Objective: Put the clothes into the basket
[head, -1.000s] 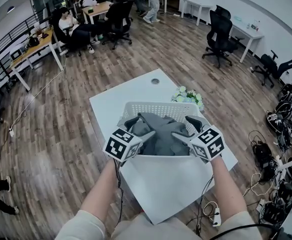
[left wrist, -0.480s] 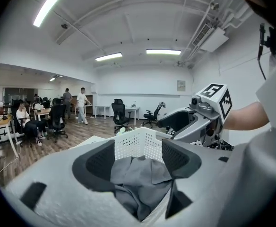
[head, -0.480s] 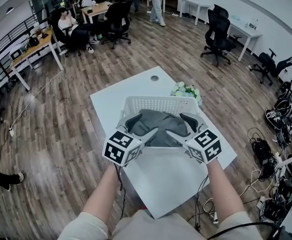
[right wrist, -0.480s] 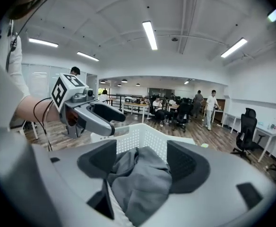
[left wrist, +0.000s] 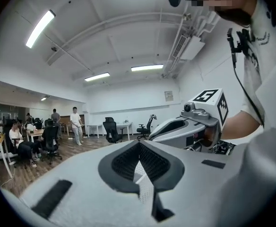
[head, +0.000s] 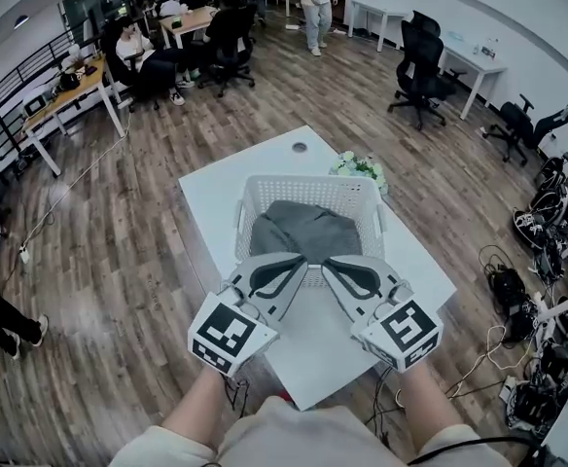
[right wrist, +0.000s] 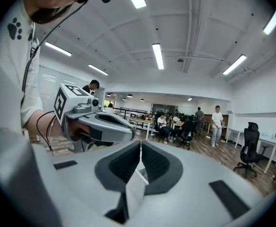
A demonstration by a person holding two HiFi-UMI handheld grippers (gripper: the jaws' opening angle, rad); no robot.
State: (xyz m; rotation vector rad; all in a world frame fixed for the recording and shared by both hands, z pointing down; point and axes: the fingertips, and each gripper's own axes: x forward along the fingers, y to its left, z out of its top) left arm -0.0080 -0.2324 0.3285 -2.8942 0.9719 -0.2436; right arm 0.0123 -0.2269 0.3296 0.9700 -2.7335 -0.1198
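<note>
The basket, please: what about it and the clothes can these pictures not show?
- Basket near wall: head view, hidden behind left gripper and right gripper.
- Clothes: number of pieces unclear, too small; lower layers hidden by basket walls.
- Gripper views: only a perforated white sliver shows between shut jaws.

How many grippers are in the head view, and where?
2. The left gripper and the right gripper, both shut, sit side by side at the near wall of the basket holding grey clothes. None hidden.
</note>
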